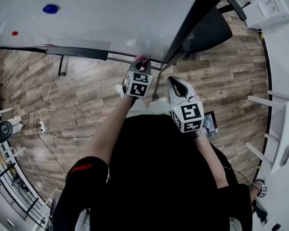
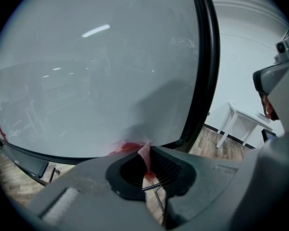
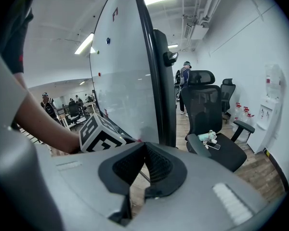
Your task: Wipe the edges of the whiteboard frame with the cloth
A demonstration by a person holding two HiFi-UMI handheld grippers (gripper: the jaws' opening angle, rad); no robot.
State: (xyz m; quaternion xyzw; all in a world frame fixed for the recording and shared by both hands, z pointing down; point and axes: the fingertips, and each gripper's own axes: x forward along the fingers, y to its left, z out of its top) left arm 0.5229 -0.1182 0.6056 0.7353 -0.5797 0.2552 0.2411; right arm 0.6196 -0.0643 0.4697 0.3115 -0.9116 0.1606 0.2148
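The whiteboard [image 1: 111,13] fills the top of the head view, its black frame [image 1: 195,20] running down to the lower right corner. My left gripper [image 1: 142,62] is shut on a red cloth [image 1: 139,58] and presses it on the board's bottom edge near that corner. In the left gripper view the cloth [image 2: 145,154] sticks out between the shut jaws of the left gripper [image 2: 147,150], bunched against the board just left of the frame [image 2: 207,71]. My right gripper [image 1: 174,82] hangs lower, clear of the board. The right gripper [image 3: 144,146] is shut and holds nothing.
A black office chair [image 1: 209,30] stands right behind the board's right edge, with small items on its seat [image 3: 212,138]. The marker tray [image 1: 77,52] hangs under the board at left. Cables and a power strip [image 1: 42,126] lie on the wood floor. White furniture [image 1: 279,129] lines the right.
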